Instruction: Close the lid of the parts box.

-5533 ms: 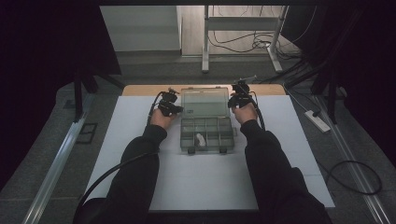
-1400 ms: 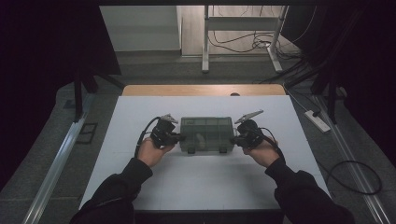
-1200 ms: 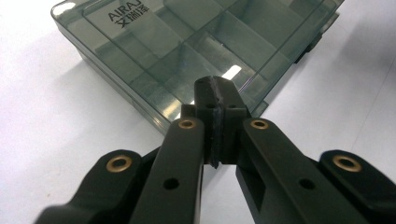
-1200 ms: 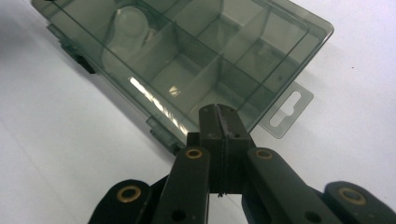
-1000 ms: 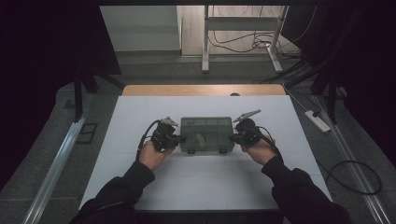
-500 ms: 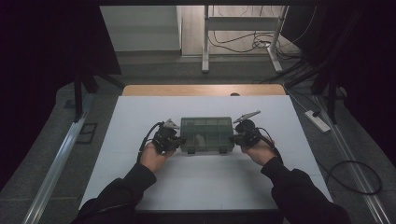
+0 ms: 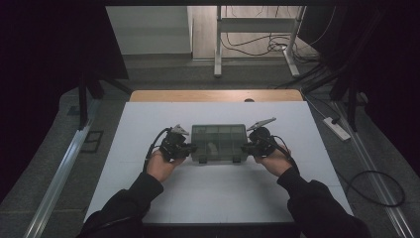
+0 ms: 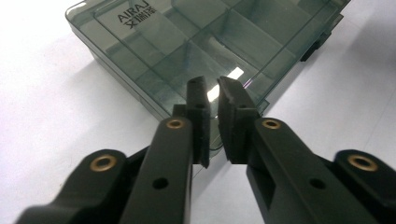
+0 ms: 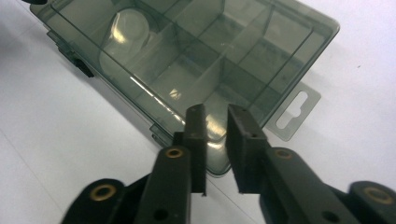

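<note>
A closed smoke-grey compartment box (image 7: 219, 143) lies across the white table (image 7: 218, 198), with a pale round item (image 9: 128, 30) inside one cell. My left gripper (image 7: 190, 148) sits at its left end and my right gripper (image 7: 246, 147) at its right end, beside the hang tab (image 9: 294, 112). In the left gripper view my gripper (image 8: 211, 86) hovers over the box (image 8: 187, 42) edge, its jaws a narrow gap apart. My right gripper (image 9: 217, 112) stands the same way over the box (image 9: 196, 42) corner. Both pairs of jaws have just been opening, and no pad presses on the box.
A wooden strip (image 7: 215, 95) runs along the table's far edge. On the floor to the right lie a power strip (image 7: 337, 129) and loose cables. A metal stand (image 7: 217, 39) rises beyond the table. Bare white surface spreads on all sides of the box.
The box, open at the far side several seconds ago, is now shut and lies nearer the person. Over the last second the box and both hands have stayed in place.
</note>
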Action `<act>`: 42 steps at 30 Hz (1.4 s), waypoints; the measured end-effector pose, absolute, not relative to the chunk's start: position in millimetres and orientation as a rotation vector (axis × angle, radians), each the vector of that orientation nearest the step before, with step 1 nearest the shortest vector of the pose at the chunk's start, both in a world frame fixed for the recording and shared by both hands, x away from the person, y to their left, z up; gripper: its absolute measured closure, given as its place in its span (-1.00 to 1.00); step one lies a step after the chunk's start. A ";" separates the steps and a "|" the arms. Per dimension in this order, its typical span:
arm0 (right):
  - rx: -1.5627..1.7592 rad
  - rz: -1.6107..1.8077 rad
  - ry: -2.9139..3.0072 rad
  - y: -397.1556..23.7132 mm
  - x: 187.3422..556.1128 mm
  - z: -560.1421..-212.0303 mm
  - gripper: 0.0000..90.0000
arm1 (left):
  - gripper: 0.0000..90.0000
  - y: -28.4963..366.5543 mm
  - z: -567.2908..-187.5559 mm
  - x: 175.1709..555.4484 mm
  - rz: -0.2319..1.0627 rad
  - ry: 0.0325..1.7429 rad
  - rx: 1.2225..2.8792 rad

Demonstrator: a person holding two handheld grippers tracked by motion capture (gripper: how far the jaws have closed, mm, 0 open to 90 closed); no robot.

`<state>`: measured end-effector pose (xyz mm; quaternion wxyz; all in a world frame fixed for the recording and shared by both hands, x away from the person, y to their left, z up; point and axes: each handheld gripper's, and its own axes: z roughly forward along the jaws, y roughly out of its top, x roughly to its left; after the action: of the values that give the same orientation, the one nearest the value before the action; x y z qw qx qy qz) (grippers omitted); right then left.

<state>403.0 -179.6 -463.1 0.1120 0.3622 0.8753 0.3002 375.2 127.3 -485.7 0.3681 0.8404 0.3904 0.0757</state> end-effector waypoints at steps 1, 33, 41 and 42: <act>1.061 0.882 2.566 -179.8 402.7 -462.4 0.63 | 0.76 127.8 -485.3 374.9 0.190 1.003 2.155; 1.090 0.929 2.614 -188.5 388.0 -451.1 -0.38 | -0.39 143.6 -476.3 356.6 0.132 1.009 2.160; 1.046 0.937 2.647 -188.1 382.3 -451.9 -0.51 | -0.61 153.1 -475.2 352.5 0.101 1.019 2.143; 1.047 0.940 2.648 -188.4 382.0 -451.9 -0.53 | -0.63 154.1 -475.3 352.2 0.096 1.017 2.143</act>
<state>382.0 -188.4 -451.9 0.0716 0.3482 0.8808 0.3128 352.2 154.1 -475.3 0.3746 0.8369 0.3973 0.0376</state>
